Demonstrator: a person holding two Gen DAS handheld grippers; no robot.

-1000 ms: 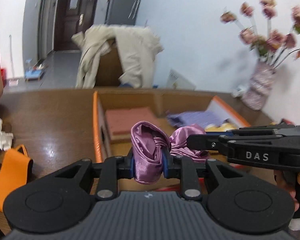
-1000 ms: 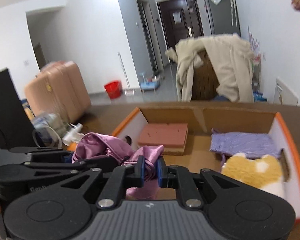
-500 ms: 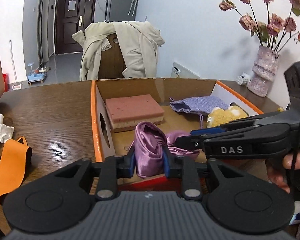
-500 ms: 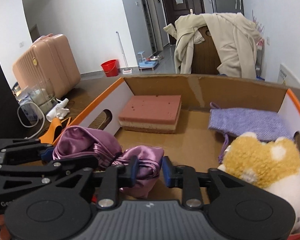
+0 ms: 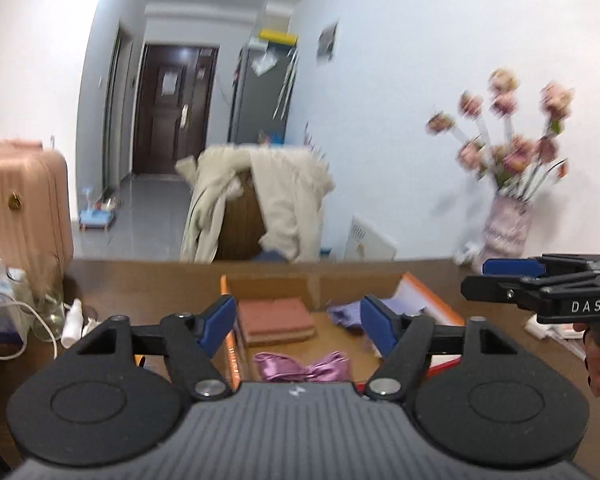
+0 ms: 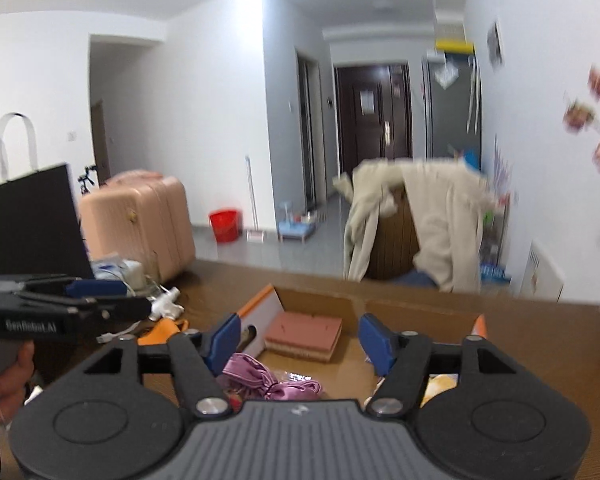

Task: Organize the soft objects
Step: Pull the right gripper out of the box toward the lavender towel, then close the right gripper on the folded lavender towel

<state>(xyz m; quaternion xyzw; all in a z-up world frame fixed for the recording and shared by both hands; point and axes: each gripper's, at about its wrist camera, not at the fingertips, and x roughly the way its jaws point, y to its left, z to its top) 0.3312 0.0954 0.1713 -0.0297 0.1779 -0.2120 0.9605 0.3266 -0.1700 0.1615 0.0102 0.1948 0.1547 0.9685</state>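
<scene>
The crumpled purple satin cloth lies loose in the near end of the orange-edged cardboard box, so I judge that piece done. My left hand-held gripper is spread wide and holds nothing; my right hand-held gripper is wide and empty too. Farther in the box sit the pink rectangular sponge block and the lilac knitted pouch, with a yellow plush thing just showing. On the brown wooden worktop, left of the box, an orange fabric piece still waits, probably the next item.
</scene>
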